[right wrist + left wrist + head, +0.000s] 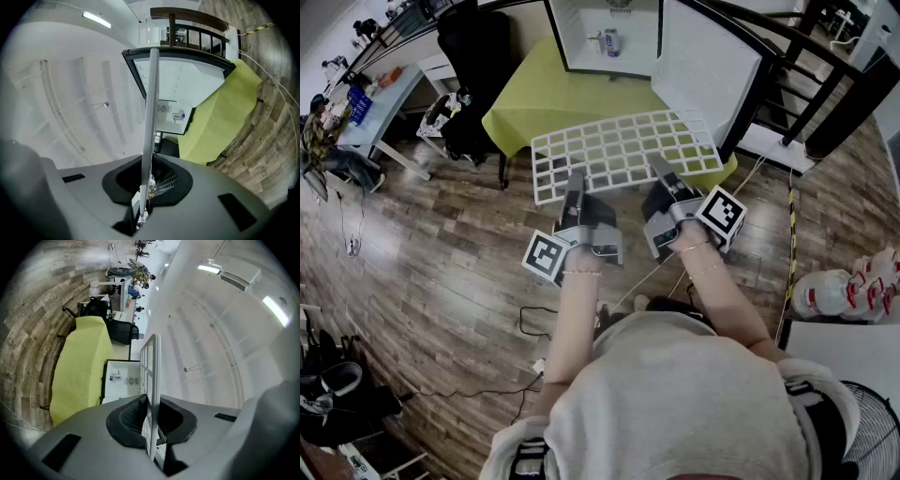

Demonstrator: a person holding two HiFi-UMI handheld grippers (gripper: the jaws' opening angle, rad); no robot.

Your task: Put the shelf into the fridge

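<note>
The green-covered table carried the fridge, its door standing open. The white wire shelf was held roughly level in front of the fridge, over the table's near edge and outside the cabinet. The left gripper and right gripper each pinched the shelf's near edge, jaws pressed onto the wire. A small item, possibly a carton, stood inside the fridge.
</note>
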